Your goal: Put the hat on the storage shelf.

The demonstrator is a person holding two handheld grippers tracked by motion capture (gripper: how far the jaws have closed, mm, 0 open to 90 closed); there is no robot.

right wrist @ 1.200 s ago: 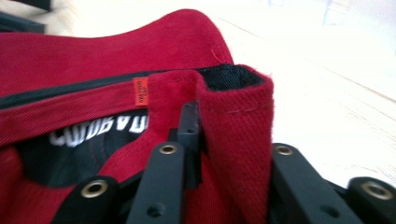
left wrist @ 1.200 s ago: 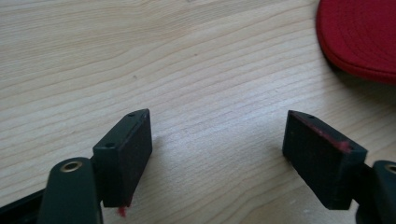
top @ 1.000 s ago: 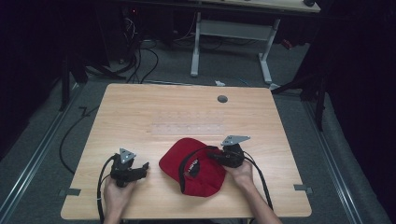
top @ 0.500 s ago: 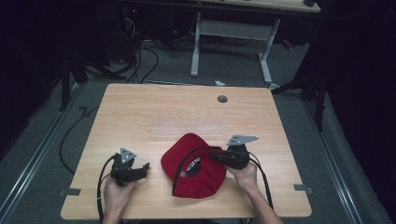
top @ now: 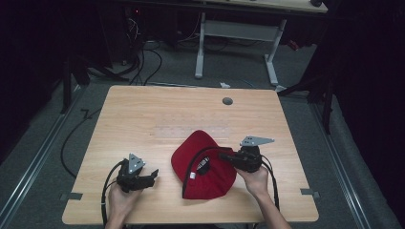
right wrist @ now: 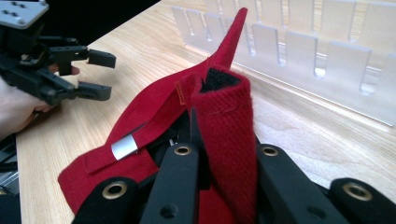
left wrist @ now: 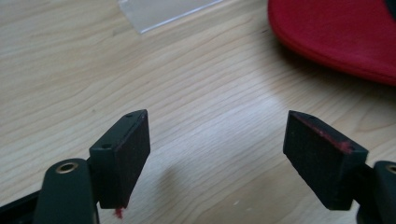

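High view: a red cap [top: 205, 164] lies upside down on the wooden table [top: 157, 119], in the lower centre of the frame, its black-edged opening facing up and a white label visible inside. The right gripper [top: 224, 156], held in the person's right hand [top: 253, 179] at lower right, reaches into the cap's right side. A grey three-cornered plate sits on top of this gripper.

Right gripper view: the jaws are closed on a folded band of the cap's red fabric [right wrist: 224, 140], which stands up between them in the centre of the frame. A black patch shows at the top of the fold, and a small silver tab [right wrist: 124, 148] sits on a red strap at centre left. A clear plastic slotted rack [right wrist: 327, 60] crosses the upper right of the frame, on the table beyond the cap.

High view, lower left: the left gripper [top: 152, 177], held in the left hand [top: 122, 200], lies well apart from the cap. Left gripper view: its jaws stand wide apart above bare wood, gripping nothing; red fibres cling to both pads. The cap's rim [left wrist: 336, 37] occupies the upper right corner. A round grey grommet [top: 227, 101] sits in the table top near the far edge.
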